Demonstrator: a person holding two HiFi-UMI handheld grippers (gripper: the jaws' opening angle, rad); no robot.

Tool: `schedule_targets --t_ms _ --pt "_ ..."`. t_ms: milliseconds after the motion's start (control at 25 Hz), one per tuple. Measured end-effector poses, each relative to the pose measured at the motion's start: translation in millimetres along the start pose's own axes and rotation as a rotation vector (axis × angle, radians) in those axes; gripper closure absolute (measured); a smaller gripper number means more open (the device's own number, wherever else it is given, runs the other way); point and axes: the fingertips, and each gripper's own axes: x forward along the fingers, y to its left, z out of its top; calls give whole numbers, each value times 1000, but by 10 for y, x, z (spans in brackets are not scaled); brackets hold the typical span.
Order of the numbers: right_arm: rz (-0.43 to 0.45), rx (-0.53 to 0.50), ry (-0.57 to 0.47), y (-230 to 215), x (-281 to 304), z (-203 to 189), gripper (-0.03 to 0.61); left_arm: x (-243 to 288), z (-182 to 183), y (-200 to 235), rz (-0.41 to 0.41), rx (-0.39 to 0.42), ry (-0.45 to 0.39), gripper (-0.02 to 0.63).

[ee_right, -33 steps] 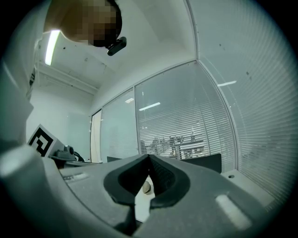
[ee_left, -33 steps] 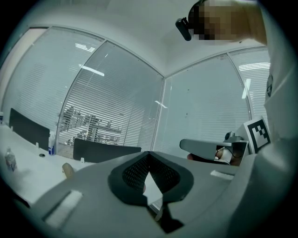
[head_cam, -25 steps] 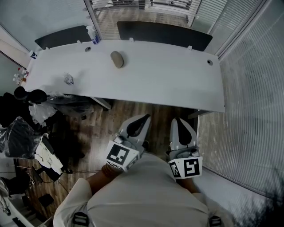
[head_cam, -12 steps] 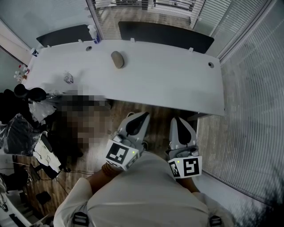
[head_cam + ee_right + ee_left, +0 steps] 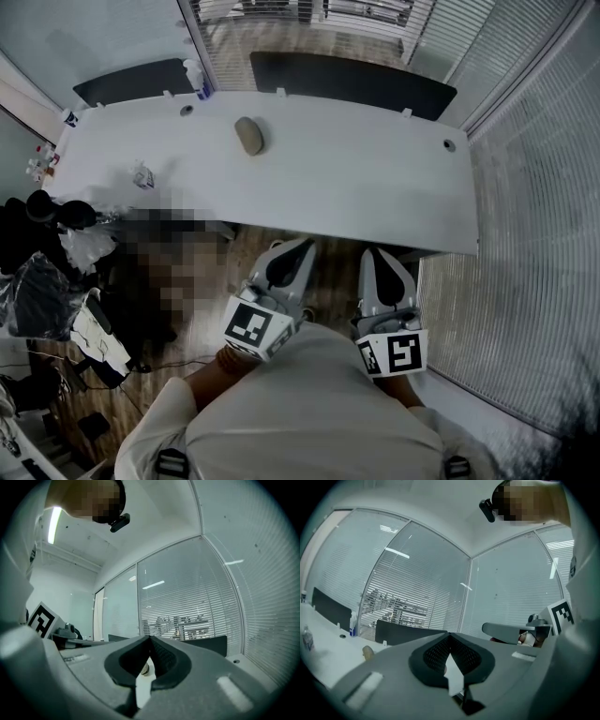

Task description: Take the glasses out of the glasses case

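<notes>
The glasses case (image 5: pixel 248 136), a tan oval, lies closed on the white table (image 5: pixel 375 178), towards its far side. Both grippers are held level close to my body, short of the table's near edge. My left gripper (image 5: pixel 306 246) is shut with nothing in it, and so is my right gripper (image 5: pixel 371 253). In the left gripper view the case (image 5: pixel 368 652) shows small, left of the shut left gripper (image 5: pixel 449 635). In the right gripper view the case (image 5: pixel 146 668) peeks through the gap below the shut right gripper (image 5: pixel 150 637).
A small crumpled wrapper (image 5: pixel 143 174) lies on the table's left part and a bottle (image 5: pixel 195 73) stands at its far edge. Dark panels (image 5: pixel 352 75) line the far side. Blinds and glass walls close off the right. Bags and a chair (image 5: pixel 47 281) crowd the floor at left.
The table's near edge has drawn closer to both grippers. Both grippers have stayed shut and empty.
</notes>
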Motion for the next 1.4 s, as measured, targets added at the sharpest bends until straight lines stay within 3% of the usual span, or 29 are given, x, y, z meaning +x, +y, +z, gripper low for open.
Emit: schedule_targets --t_ms 520,1120,1400 --pt "19 -31 30 65 1247 36 578 508 307 1054 11 -12 -18 612" --pt "-4 -39 52 118 3224 71 578 1296 805 2751 20 -47 17 612" --pt "-12 -45 108 96 3665 -127 578 1503 676 3231 35 -85 61 612"
